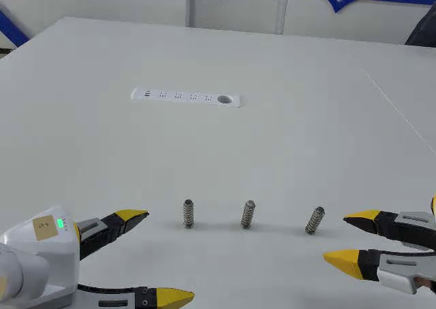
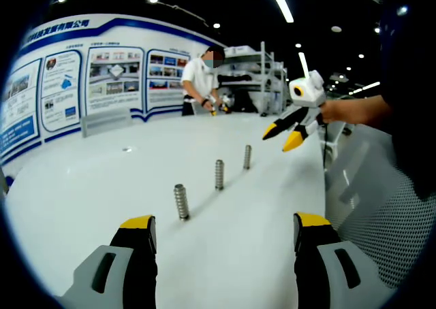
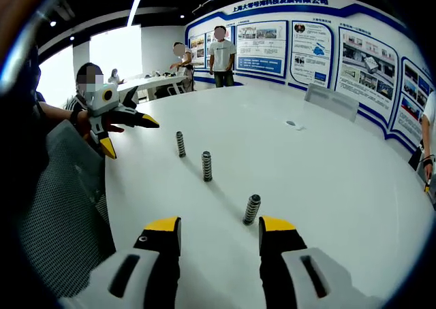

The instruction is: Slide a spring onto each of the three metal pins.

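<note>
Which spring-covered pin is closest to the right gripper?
Rightmost pin in head view, beside the right gripper; middle pin and left pin stand farther off.

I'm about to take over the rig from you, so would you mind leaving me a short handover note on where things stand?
Left gripper: open, empty, at the row's left end.
Right gripper: open, empty, at its right end.
On the white table stand the left spring, middle spring and right spring, in a row, the right one leaning slightly. Each seems threaded over a pin hidden by its coils.
Done: apparently all three.
Left: probably only checking the leaning one is seated.
</note>
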{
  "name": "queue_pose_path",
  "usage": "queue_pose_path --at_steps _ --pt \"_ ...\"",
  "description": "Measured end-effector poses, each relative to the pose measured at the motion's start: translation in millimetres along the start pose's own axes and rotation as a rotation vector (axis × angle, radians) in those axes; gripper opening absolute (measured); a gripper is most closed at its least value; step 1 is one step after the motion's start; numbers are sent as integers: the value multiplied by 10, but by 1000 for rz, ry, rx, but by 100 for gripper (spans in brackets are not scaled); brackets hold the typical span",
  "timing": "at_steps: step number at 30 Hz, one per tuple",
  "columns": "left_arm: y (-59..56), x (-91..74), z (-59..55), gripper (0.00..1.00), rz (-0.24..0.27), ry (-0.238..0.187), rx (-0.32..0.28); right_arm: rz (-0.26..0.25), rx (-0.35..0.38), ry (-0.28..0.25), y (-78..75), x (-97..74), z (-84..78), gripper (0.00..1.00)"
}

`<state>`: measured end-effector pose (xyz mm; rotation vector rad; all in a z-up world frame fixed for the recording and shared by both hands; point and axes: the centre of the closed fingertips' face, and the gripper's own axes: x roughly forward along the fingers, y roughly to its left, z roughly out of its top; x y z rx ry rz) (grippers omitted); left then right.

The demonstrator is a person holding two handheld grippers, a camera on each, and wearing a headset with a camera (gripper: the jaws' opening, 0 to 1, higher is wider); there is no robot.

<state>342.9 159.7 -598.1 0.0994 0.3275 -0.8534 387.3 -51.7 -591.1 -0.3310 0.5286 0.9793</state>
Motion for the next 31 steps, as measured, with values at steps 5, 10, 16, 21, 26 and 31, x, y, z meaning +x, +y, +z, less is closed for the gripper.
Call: queue_pose_path --at_steps 5,10,16,21,26,31 --pt "3 -6 -16 85 3 4 -4 17 -29 5 -9 -11 -84 54" --pt "14 -9 -33 85 8 5 -11 23 -38 -2 -30 -27 -130 57" --pt "19 3 -43 85 11 0 -19 44 -60 -3 -4 -36 -171 62" --pt "33 7 -62 85 14 -4 -26 40 -60 -3 -1 -48 -190 65" --pt "51 13 -74 85 14 -9 -30 31 -52 0 -4 -50 -225 66" --pt "54 27 -70 85 11 -15 -32 17 -41 -6 -12 -59 -224 67"
